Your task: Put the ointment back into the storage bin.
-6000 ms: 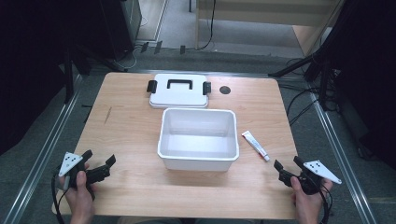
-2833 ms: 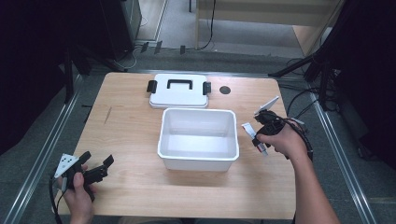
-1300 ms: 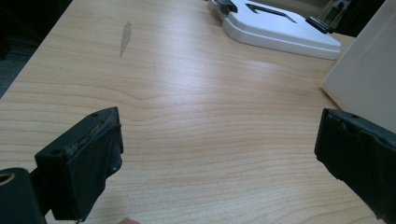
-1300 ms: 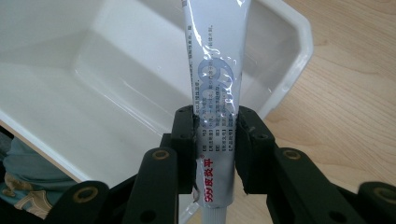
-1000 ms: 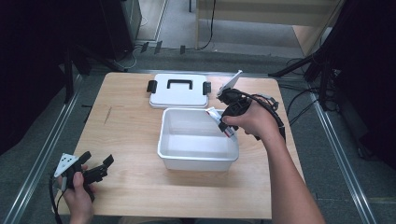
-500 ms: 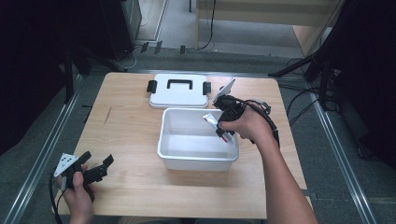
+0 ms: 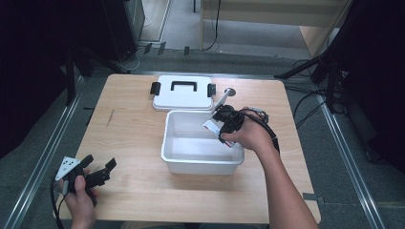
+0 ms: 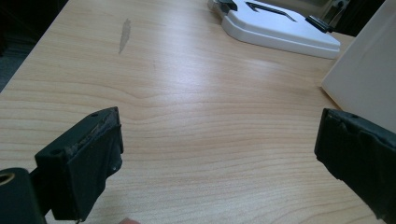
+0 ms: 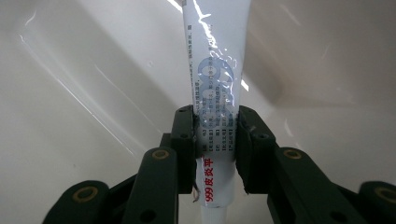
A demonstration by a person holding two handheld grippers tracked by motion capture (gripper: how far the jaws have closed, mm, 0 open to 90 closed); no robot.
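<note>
Holding a white tube (image 7: 210, 126) over the white bin (image 7: 200, 164), right claw (image 7: 220, 125) high view; lid (image 7: 183, 93) behind. Left claw (image 8: 219, 154) view: jaws spread wide above bare tabletop (image 8: 187, 93). Right claw view: jaws clenched on tube (image 9: 215, 88), bin interior behind.

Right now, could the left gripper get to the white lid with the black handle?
Probably yes. The left gripper is open and holds nothing, and bare table lies between it and the lid. The white bin sits off to the side.
</note>
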